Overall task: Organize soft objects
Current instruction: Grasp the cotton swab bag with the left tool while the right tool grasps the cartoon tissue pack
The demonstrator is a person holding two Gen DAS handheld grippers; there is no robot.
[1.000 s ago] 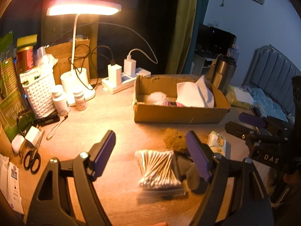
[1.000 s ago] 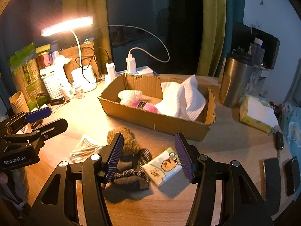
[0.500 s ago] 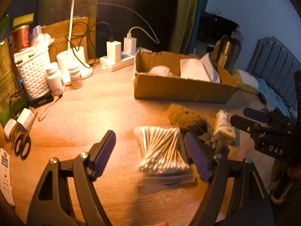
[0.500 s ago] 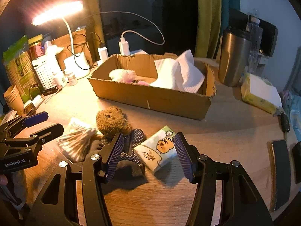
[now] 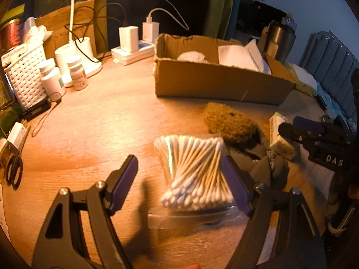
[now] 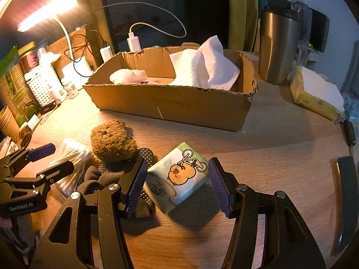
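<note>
My left gripper point(image 5: 179, 181) is open low over the desk, its jaws on either side of a clear bag of cotton swabs point(image 5: 193, 168). My right gripper point(image 6: 177, 186) is open around a small tissue pack with a cartoon bear on a bicycle point(image 6: 179, 177). A brown plush bear point(image 6: 111, 140) and dark dotted gloves point(image 6: 98, 177) lie between the swabs point(image 6: 74, 154) and the pack. Behind stands an open cardboard box point(image 6: 170, 103) with a white cloth point(image 6: 206, 67) and a pale fluffy item point(image 6: 128, 76) inside. The box point(image 5: 215, 83) and the plush point(image 5: 228, 121) also show in the left wrist view.
At the left are a white basket point(image 5: 24, 76), pill bottles point(image 5: 77, 71), a lamp base point(image 5: 83, 53), a power strip with chargers point(image 5: 134, 51) and scissors point(image 5: 13, 172). A steel tumbler point(image 6: 278, 47) and a yellow tissue packet point(image 6: 314, 94) stand at the right, dark flat objects point(image 6: 346, 192) beyond.
Both grippers have moved down and forward. The left now brackets the cotton swabs and the right now brackets the tissue pack. Both stay open.
</note>
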